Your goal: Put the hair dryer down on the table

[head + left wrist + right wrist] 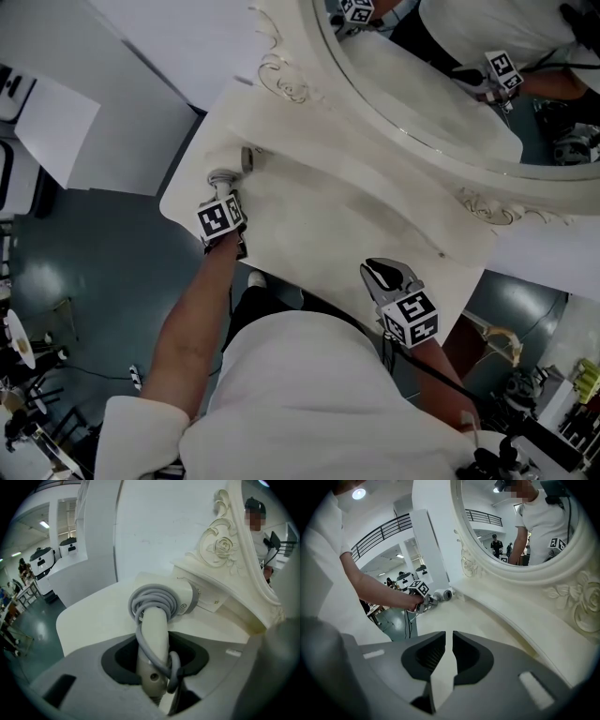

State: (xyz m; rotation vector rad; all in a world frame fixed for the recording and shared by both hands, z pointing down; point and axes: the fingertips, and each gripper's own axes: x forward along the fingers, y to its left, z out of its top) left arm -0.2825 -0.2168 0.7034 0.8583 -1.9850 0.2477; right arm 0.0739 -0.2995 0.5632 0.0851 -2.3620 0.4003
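Note:
A white hair dryer (pixel 180 599) with a grey cord coiled round its handle is at the far left corner of the white dressing table (pixel 337 216), beside the carved mirror frame. My left gripper (pixel 154 656) is shut on the dryer's handle. Seen from the head view, the hair dryer (pixel 230 174) lies just ahead of the left gripper (pixel 228 192), low over the tabletop; I cannot tell whether it touches. My right gripper (pixel 382 274) hangs over the table's front edge, shut and holding nothing. In the right gripper view, the right gripper (pixel 445 656) points toward the distant hair dryer (pixel 440 594).
An oval mirror (pixel 441 84) in an ornate white frame stands along the back of the table and reflects the person. A white wall panel (pixel 154 527) rises behind the table corner. Dark green floor (pixel 112 272) lies to the left, with equipment at the edges.

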